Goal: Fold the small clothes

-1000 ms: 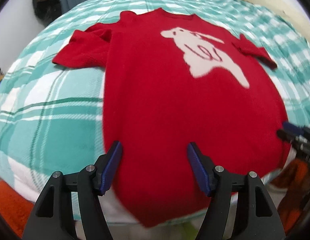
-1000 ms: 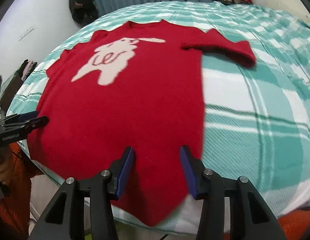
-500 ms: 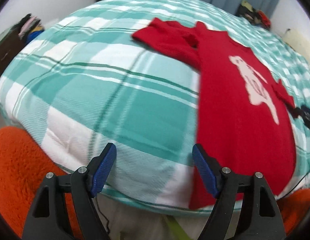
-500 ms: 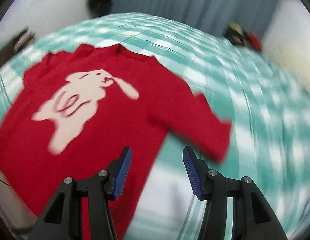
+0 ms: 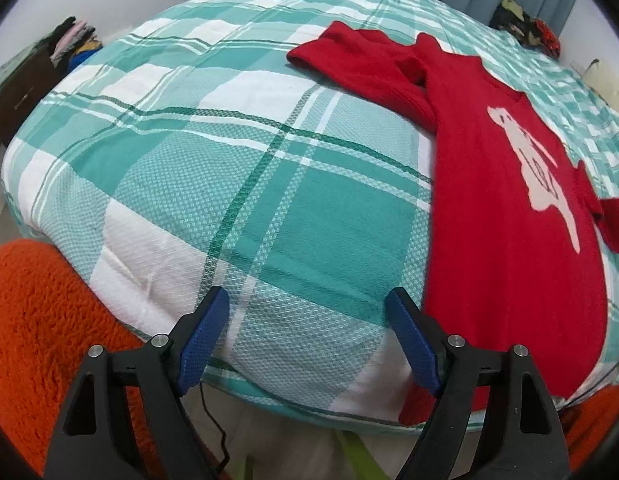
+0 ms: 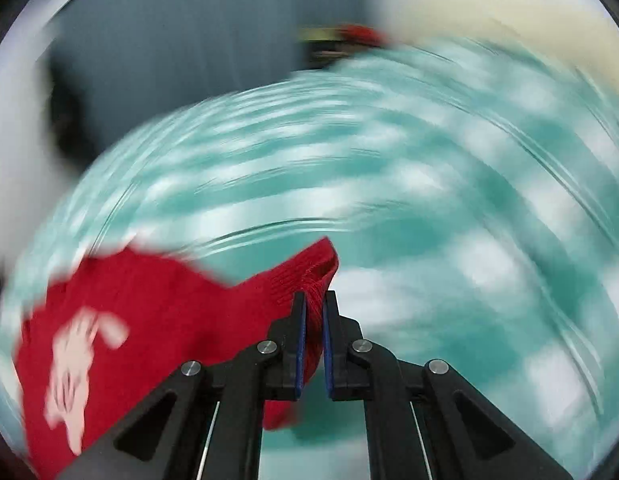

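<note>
Right gripper [image 6: 314,300] clamped on sweater [image 5: 505,216] sleeve; left gripper [image 5: 305,308] jaws wide apart, nothing between, other sleeve lies far beyond, up-right

Red sweater [image 5: 509,240], teal-white plaid bedspread [image 5: 229,160]

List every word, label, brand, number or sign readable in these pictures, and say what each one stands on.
No readable text anywhere.
Red sweater: the white rabbit figure carries red squiggles that may be letters, too distorted in the left wrist view and too blurred in the right wrist view to read.
Plaid bed cover: pattern only, no writing.
</note>
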Demonstrator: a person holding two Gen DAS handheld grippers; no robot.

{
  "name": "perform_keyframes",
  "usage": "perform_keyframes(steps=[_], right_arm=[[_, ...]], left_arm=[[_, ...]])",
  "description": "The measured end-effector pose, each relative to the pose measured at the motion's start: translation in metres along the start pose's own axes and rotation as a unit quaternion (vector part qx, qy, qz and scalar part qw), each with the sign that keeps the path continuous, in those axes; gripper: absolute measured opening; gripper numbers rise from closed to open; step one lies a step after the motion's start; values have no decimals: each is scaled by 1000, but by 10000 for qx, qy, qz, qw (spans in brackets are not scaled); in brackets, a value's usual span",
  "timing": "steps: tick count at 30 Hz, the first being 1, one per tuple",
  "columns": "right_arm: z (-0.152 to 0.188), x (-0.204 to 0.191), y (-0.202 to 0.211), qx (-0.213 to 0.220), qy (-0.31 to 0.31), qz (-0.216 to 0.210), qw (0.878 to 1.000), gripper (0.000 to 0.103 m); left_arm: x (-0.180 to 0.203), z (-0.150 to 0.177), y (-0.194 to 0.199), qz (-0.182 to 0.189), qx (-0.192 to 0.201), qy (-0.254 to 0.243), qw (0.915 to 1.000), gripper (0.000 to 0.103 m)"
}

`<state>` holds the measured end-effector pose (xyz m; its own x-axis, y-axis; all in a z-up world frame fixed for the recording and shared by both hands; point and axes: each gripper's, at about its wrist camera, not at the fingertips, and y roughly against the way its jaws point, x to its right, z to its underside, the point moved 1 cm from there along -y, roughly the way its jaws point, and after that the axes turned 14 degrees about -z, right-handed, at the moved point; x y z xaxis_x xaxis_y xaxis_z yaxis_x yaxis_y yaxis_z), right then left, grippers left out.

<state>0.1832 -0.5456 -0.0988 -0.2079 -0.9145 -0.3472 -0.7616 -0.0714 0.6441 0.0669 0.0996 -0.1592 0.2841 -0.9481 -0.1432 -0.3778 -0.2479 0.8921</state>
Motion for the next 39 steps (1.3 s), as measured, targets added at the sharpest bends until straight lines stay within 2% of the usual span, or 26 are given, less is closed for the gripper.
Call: perform_keyframes(steps=[1, 2, 4, 5, 6, 7, 10, 12, 13, 15, 17, 20, 21, 22, 23, 26, 28, 29, 30, 34, 37, 39], right_arm=[[5, 46, 13, -28, -492, 157, 9987, 7], [10, 76, 20, -82, -797, 235, 9965, 10], [28, 126, 25, -209, -1430, 144, 9894, 18], [43, 154, 25, -287, -1953, -5, 9803, 33], [53, 171, 26, -281, -2333, -152, 9719, 40], [65, 189, 30, -135, -2799, -518, 9585, 42], [80, 204, 38, 168, -3246, -1234, 9376, 42], [84, 203, 36, 88, -3374, -1652, 9267, 42], [82, 201, 29, -115, -3368, -1890, 9223, 42], [82, 197, 18, -506, -3314, -1984, 9210, 43], [80, 200, 2, -759, -3460, -2001, 9135, 43], [74, 206, -16, -681, -3742, -2064, 9015, 43], [71, 208, -21, -648, -3748, -2070, 9014, 43], [66, 207, -26, -622, -3693, -2072, 9038, 36], [62, 203, -28, -686, -3529, -1954, 9125, 7], [52, 192, -23, -845, -2731, -1429, 9475, 6], [44, 187, -1, -713, -2122, -711, 9720, 6], [43, 186, 5, -689, -1942, -451, 9775, 6], [44, 187, 7, -694, -1838, -217, 9803, 6], [52, 190, -6, -852, -1681, 223, 9818, 6], [57, 188, -2, -800, -1622, 416, 9826, 6], [59, 190, 6, -744, -1568, 413, 9839, 12]], left_arm=[[2, 0, 0, -32, 10, -22, 10000, 84], [3, 0, 0, -64, 14, -38, 10000, 84], [4, 1, 0, -104, 10, -43, 9999, 84], [4, 1, 0, -115, -1, -39, 9999, 84], [4, 2, 1, -123, -13, -34, 9999, 84], [4, 2, 1, -135, -27, -33, 9999, 84], [3, 5, 1, -186, -64, -16, 9998, 84], [4, 5, -1, -232, -91, -3, 9997, 85], [5, 4, -2, -267, -96, -11, 9996, 85], [7, 5, -3, -354, -87, -36, 9993, 87], [9, 4, -4, -431, -83, -53, 9990, 88], [8, 5, -5, -472, -105, -13, 9988, 91], [8, 4, -6, -481, -120, 3, 9988, 92], [7, 4, -6, -487, -133, 11, 9987, 93], [7, 4, -7, -486, -149, 17, 9987, 93], [6, 4, -7, -469, -161, 20, 9988, 94], [5, 4, -8, -477, -155, 34, 9987, 95], [6, 4, -9, -489, -155, 37, 9987, 95], [6, 4, -10, -501, -158, 32, 9986, 95], [5, 3, -11, -474, -172, 18, 9987, 95], [2, 3, -10, -383, -228, 38, 9990, 95], [-1, 3, -10, -321, -301, 50, 9990, 95]])
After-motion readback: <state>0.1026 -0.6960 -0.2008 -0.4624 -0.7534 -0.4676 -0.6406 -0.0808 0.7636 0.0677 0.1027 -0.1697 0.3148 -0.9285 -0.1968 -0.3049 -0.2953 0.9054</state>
